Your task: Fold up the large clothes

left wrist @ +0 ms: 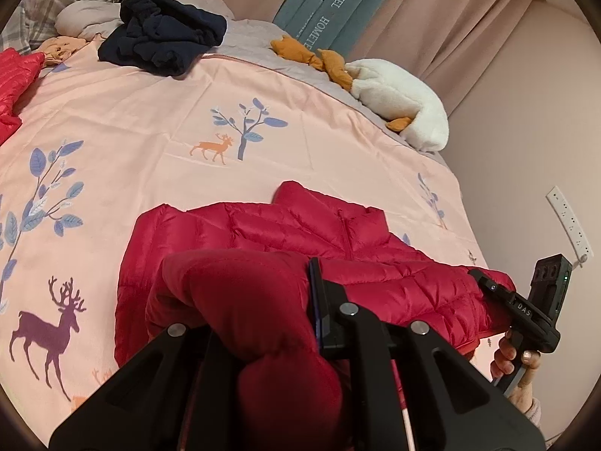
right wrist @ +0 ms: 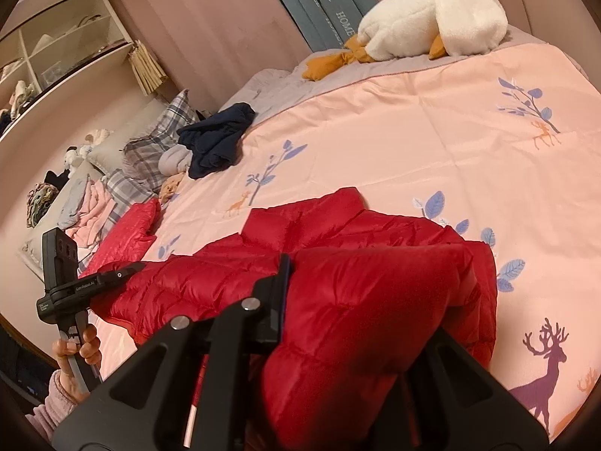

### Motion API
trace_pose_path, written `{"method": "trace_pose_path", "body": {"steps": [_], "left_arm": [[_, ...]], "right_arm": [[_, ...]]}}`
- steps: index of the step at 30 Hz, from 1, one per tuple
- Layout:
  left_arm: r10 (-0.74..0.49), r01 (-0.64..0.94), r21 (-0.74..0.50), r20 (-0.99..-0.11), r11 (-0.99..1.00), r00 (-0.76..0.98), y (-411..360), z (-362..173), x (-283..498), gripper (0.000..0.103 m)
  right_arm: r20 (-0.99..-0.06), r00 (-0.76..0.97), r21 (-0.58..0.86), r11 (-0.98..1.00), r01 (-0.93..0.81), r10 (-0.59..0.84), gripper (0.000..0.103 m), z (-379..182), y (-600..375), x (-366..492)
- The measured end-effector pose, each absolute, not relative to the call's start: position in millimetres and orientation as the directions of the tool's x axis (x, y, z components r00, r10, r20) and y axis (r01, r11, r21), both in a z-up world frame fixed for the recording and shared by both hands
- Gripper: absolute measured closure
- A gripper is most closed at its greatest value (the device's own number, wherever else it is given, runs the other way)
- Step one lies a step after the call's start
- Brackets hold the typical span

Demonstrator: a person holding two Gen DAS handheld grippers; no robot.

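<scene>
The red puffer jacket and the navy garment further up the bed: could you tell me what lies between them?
Only bare pink duvet cover with printed deer, seen in both wrist views.

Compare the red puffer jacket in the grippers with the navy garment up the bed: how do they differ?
The red puffer jacket is quilted and shiny; the navy garment looks soft and matte. The jacket lies partly spread at the near edge, its hem pinched by the left gripper and right gripper; the navy one sits crumpled in a heap, untouched. Both rest on the pink duvet.
</scene>
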State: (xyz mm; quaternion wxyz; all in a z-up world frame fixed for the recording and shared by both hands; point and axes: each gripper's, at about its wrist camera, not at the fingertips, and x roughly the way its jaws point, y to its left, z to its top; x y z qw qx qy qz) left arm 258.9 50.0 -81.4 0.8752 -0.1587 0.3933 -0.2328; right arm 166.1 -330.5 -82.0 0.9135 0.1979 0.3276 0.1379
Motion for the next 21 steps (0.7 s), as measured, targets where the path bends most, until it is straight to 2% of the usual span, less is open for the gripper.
{"method": "trace_pose_path", "body": {"steps": [21], "left_arm": [[-0.479,0.244,-0.421,-0.657,0.874,0.582,36,-95,291,0.091]], "right_arm": [[-0.583,0.729,0.46,0.885,-0.069,0.359,0.09,-95,-335,196]]}}
